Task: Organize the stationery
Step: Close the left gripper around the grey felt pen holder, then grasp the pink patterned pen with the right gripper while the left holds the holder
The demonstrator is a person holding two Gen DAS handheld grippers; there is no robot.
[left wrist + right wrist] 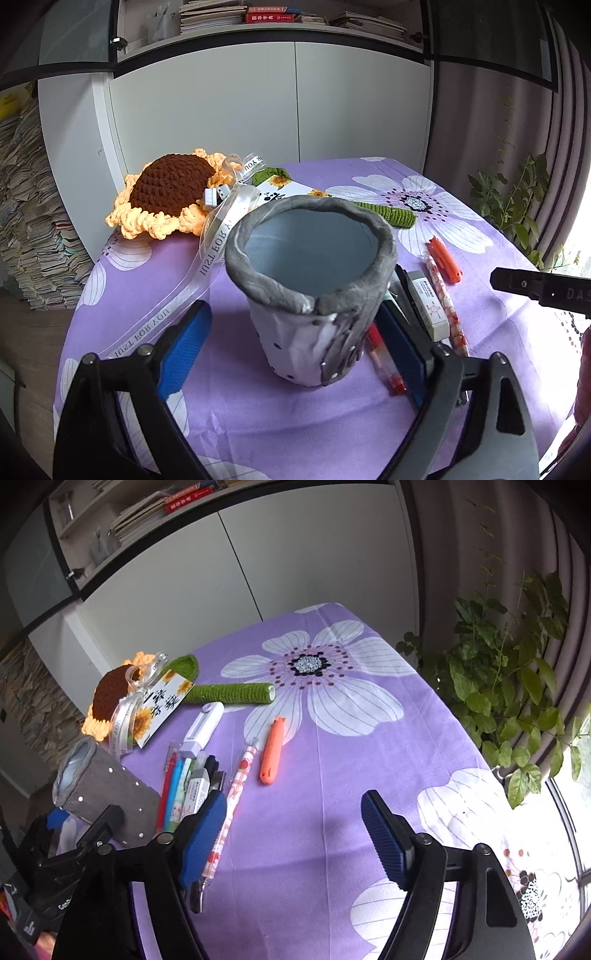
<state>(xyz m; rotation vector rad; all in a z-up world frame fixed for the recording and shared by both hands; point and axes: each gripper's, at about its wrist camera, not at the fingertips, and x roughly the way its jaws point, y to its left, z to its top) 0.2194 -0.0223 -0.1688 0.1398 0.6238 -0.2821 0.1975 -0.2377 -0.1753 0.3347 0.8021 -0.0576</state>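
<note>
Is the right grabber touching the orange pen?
Apart. In the right wrist view, the right gripper is open, and bare purple tablecloth shows between its fingertips and the orange pen beyond.

Behind the counter [258, 424] in its purple flowered cloth: white cupboard doors [236, 107] at 12 o'clock, bookshelf [280, 14] above. Stacked papers [33, 229] at 9 o'clock. Leafy plant [509, 686], curtain [480, 554] and bright window [576, 797] at 3 o'clock.

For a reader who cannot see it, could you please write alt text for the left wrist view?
A grey fabric pen holder stands upright and empty between the left gripper's blue-padded jaws, on a purple floral tablecloth. Pens and an eraser lie right of it; a crocheted sunflower lies behind.
</note>
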